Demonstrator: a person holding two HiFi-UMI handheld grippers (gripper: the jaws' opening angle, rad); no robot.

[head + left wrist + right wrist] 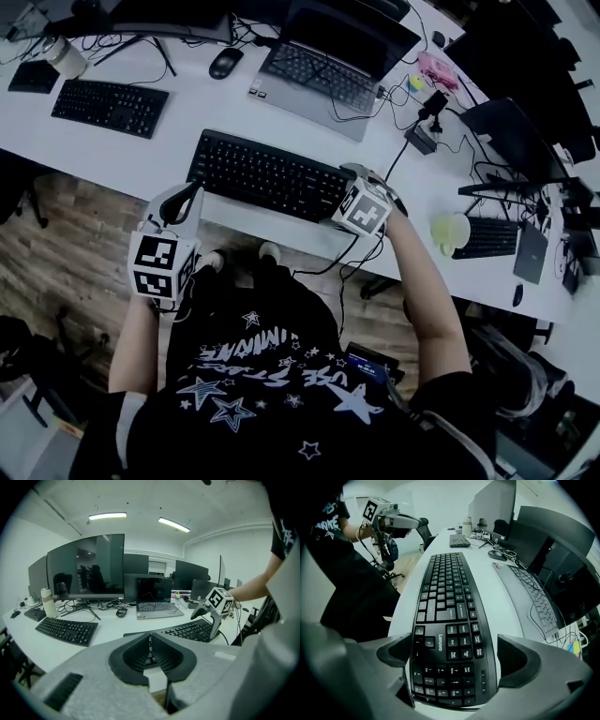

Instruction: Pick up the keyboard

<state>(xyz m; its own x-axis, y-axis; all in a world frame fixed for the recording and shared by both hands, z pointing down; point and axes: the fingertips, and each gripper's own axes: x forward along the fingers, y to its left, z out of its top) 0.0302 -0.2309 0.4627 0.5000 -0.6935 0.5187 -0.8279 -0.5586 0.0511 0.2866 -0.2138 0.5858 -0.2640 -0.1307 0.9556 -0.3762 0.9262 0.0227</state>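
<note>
Right gripper [454, 660]: jaws wide apart, straddling the numpad end of the keyboard [447, 592], one pad at each long edge, neither seen pressing. Left gripper [151, 656]: jaws together, nothing between them, off the desk [169, 155] edge at 7 o'clock from the keyboard in the head view.

Keyboard lies flat at the near desk edge, laptop [323, 70] at 1 o'clock from it, second keyboard [111, 106] at 10 o'clock.

Handling (judgement): stiff plastic slab, light, long. Held at one end only it would likely lever down and twist in the pads; smooth edges may slip. Grip across the depth, nearer mid-length, or support the far end with the left.

Views: the right gripper view shows pad-to-edge clearance; the head view hides those jaws under the marker cube [364, 210]. Only the head view shows the keyboard's full length.
</note>
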